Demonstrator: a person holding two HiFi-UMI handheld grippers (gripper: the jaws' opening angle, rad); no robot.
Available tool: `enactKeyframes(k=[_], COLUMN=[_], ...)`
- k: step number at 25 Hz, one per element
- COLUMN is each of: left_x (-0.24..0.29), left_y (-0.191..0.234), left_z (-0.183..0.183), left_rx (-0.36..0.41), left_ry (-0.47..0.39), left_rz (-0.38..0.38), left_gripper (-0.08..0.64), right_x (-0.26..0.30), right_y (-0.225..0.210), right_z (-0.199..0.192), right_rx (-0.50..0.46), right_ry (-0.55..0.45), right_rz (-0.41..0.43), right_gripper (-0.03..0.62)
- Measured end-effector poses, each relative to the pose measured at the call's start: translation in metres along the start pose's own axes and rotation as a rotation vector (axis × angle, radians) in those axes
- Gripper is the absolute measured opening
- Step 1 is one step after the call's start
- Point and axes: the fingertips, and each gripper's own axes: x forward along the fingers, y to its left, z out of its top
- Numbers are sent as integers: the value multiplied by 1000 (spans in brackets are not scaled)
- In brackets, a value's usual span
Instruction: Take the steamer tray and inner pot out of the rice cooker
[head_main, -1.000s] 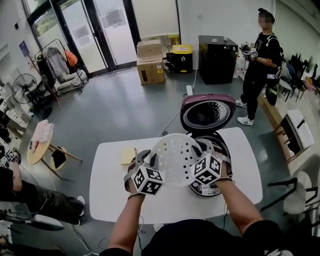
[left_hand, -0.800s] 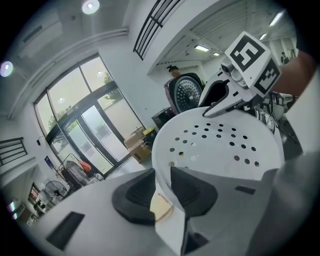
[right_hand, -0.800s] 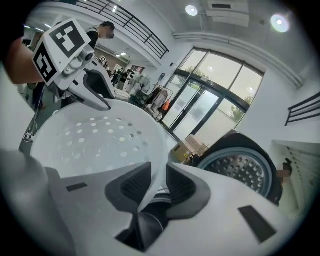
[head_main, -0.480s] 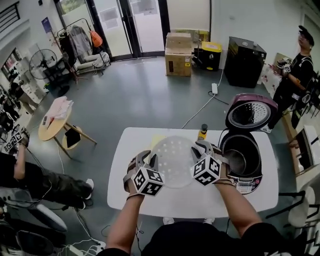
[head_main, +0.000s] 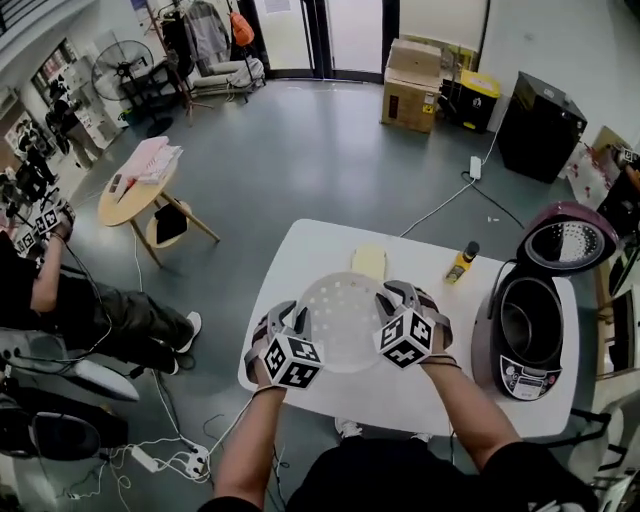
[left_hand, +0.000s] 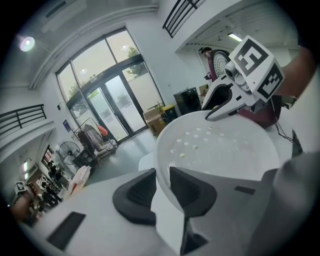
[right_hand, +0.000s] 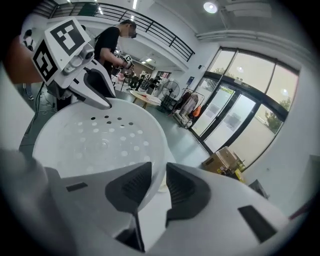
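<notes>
2 hand-held grippers (left_hand: 162, 181) (right_hand: 159, 181) clamp steamer tray (head_main: 340, 315) | inner pot (head_main: 527, 322) in cooker (head_main: 520, 378): head view only

In the head view the left tongs (head_main: 296, 322) and right tongs (head_main: 392, 298) hide the steamer tray's (head_main: 342, 320) side rims, and the bottle's (head_main: 461, 262) label is too small to read.

**Q:** Steamer tray (head_main: 343, 322), state?
**A:** White, round, shallow, perforated. Level, open side up, over the counter (head_main: 300, 258). My left gripper (head_main: 295, 322) and right gripper (head_main: 395, 297) each have jaws clamped on its rim, on opposite sides.
**Q:** Inner pot (head_main: 527, 328)?
**A:** Dark, upright, seated in the rice cooker (head_main: 520, 377) at the counter's right end; lid raised.
</notes>
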Motion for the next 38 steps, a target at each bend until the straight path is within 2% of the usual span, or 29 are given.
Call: enactKeyframes(k=[10,17,21,26,30,33,36,38], left_x=[10,32,44,51,29,7,-16,-36], left_y=[17,9,10,12,30,43,57,55], left_z=[-132,-200,-223,-227,-219,-182,-123,-86], left_rx=[-161,-263,-299,-321,-342,-357,-367,-376], left_ry=[144,201,222,225,203,130,17,-53], left_rz=[6,0,-16,14,77,125,164,162], left_gripper=[89,74,74,86,167,195,227,253], right_x=[76,124,145,155,132,91,43,6], right_y=[102,157,174,173,159,124,78,58], right_z=[26,12,7,7,30,49,71,80], right_rx=[-56,-90,-104,-121,-86,-45,-2,16], right_ry=[6,48,73,59,-9,-84,-174,-224], right_rz=[173,258,288,293,251,191,125,90], right_gripper=[80,75,75,86,167,172,175,175])
